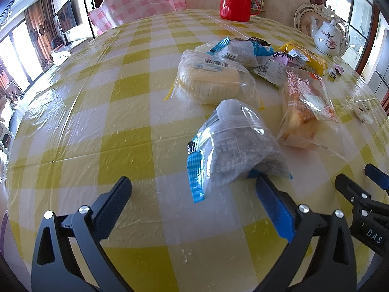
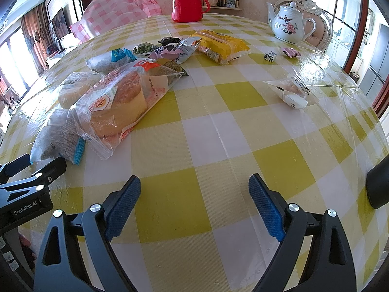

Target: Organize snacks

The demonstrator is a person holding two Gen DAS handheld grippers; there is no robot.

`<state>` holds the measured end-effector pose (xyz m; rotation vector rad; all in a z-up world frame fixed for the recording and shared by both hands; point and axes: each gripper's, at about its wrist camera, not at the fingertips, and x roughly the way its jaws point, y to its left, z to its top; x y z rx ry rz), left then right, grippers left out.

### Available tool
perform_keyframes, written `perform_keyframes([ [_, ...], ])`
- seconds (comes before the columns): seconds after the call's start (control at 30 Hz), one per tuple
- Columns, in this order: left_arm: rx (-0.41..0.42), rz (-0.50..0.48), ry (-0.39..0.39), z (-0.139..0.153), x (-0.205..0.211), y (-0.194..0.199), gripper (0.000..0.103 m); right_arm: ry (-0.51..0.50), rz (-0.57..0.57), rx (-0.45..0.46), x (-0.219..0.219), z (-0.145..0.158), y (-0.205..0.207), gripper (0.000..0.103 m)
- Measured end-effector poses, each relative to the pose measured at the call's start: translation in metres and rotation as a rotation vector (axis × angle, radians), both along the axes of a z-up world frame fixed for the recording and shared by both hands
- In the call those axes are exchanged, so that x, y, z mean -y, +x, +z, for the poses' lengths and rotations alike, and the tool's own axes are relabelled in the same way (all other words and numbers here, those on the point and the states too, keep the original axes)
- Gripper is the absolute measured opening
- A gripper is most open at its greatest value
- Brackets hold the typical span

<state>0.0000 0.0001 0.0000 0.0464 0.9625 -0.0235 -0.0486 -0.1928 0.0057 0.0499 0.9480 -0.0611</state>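
Two claws are in view. The left claw [image 1: 192, 189] stands spread wide, and the grey snack bag [image 1: 233, 150] leans against its right finger, not pinched. The right claw [image 2: 194, 194] is also released, over bare tabletop [image 2: 218, 126] with nothing between its fingers.

Counted among the snacks: two grey speckled bags with blue crimped ends, the second grey bag [image 1: 245, 52] lying farther back; one pale ridged cake [image 1: 209, 82] in clear wrap; one golden bread loaf [image 2: 119, 102] in crinkly clear film with orange print; one yellow packet [image 2: 221, 43]. Behind the loaf lies a heap of small wrappers [image 2: 167, 48], too jumbled to count. Two little sweets [image 2: 279, 54] sit apart toward the teapot, and one small white packet [image 2: 291, 92] lies alone on the right.

One red plastic flask [image 2: 187, 0] and one white flowered teapot [image 2: 289, 24] stand at the far edge. The checked yellow-and-white cloth lies under glossy, wrinkled plastic sheeting.
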Motion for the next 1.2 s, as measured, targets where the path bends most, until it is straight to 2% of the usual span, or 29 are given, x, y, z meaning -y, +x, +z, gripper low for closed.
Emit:
perform_keyframes([
  [0.73,-0.002,0.001,0.000,0.000,0.000,0.000,0.102,0.001,0.002,0.000,0.001,0.000,-0.003,0.088],
  [0.87,-0.012,-0.022,-0.003,0.000,-0.001,-0.001,0.102,0.000,0.100,-0.039,0.004,0.000,0.001,0.088],
  [0.9,-0.015,-0.032,-0.004,0.000,-0.004,-0.005,0.102,0.014,0.098,-0.039,0.006,-0.001,0.000,0.088],
  [1.0,-0.013,-0.011,-0.022,0.001,-0.011,-0.011,0.102,0.168,0.052,-0.020,0.028,0.006,-0.001,0.087],
  [1.1,0.019,0.106,-0.121,0.005,-0.038,-0.021,0.102,0.342,-0.009,-0.028,0.037,0.016,0.014,0.087],
  [1.2,0.059,0.186,-0.221,0.010,-0.061,-0.029,0.102,0.425,-0.020,-0.004,0.023,0.031,0.035,0.087],
])
